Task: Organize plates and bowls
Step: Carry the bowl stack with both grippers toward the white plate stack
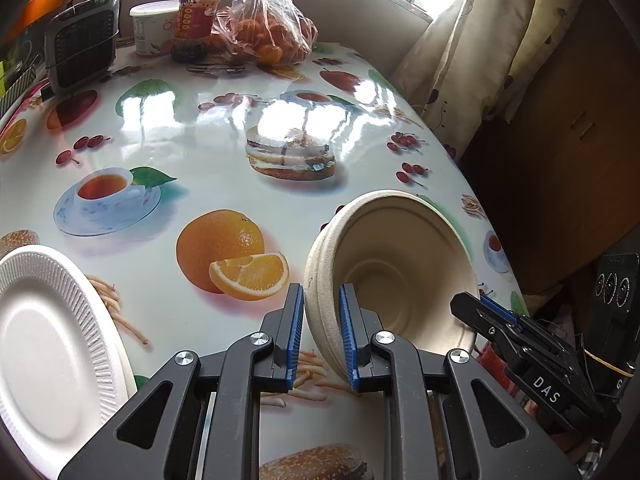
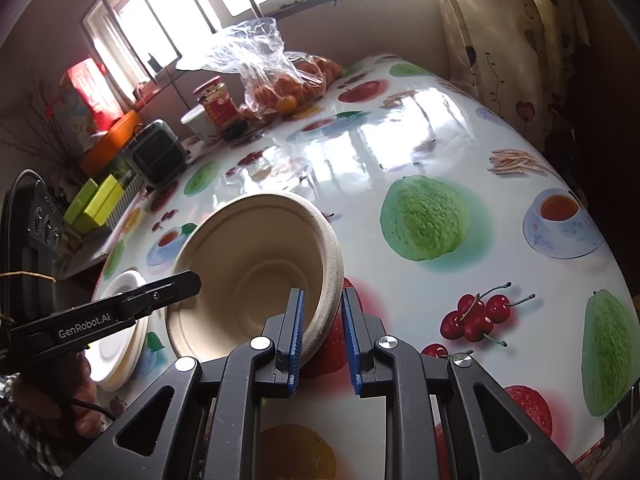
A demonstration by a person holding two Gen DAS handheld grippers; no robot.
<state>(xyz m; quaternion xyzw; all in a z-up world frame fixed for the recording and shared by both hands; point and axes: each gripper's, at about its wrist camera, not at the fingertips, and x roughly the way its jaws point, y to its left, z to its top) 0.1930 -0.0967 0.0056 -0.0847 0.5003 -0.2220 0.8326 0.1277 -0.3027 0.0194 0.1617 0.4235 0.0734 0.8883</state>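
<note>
Left wrist view: beige moulded-fibre bowl stack (image 1: 394,268), tilted, pinched at opposite rims by left gripper (image 1: 320,332) and right gripper (image 2: 322,338), both nearly closed. Light, stiff-ish, crushable; best gripped by rims.

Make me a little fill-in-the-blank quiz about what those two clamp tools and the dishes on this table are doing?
1. Both grippers pinch the rim of the same beige ____, the left gripper on one side and the right gripper on the other.
2. The white plates lie on the ____ side of the left wrist view.
3. The bag of oranges at the far end of the table is made of clear ____.

Missing words: bowl; left; plastic
</note>
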